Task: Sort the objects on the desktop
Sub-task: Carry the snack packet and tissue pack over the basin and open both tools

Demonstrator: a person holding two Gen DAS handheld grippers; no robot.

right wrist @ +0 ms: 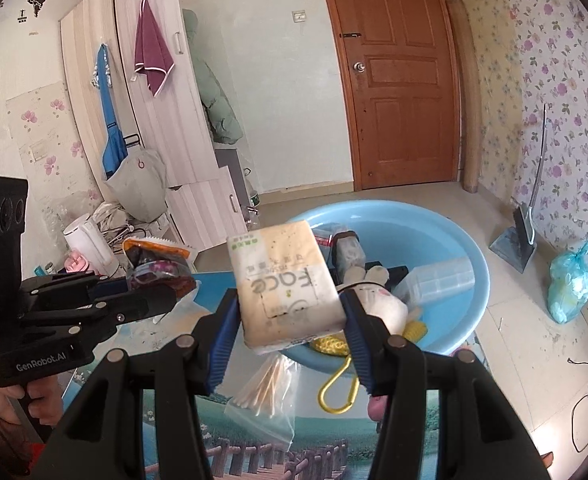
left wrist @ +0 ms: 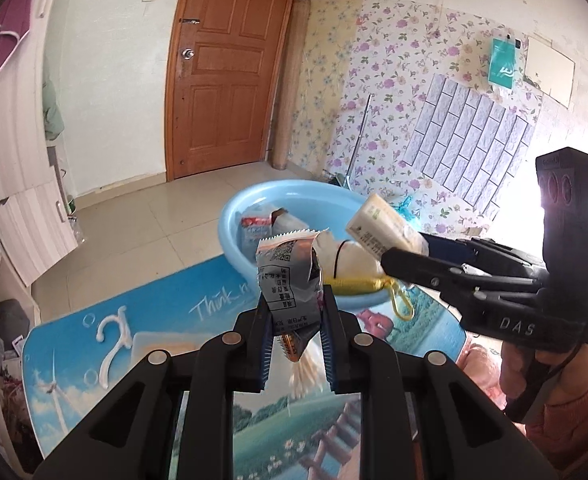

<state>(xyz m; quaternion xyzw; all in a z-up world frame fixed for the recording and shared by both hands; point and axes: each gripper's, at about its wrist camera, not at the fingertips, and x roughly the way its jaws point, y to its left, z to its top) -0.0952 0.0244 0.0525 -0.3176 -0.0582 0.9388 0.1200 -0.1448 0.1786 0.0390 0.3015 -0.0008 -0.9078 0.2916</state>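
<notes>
My left claw point(left wrist: 294, 320) is clamping a silver snack packet point(left wrist: 287, 280), holding it upright above the table point(left wrist: 133, 328). My right claw point(right wrist: 289, 320) is gripping a tissue pack point(right wrist: 283, 284) by its sides, lifted over the near rim of the blue basin point(right wrist: 446, 224). Just beyond that claw, a plush toy point(right wrist: 378, 300) is lying in the basin beside a clear box point(right wrist: 438, 280) and what may be more packets. Below the right claw, a bag of cotton swabs point(right wrist: 265, 392) and a yellow carabiner point(right wrist: 336, 388) are resting on the table.
</notes>
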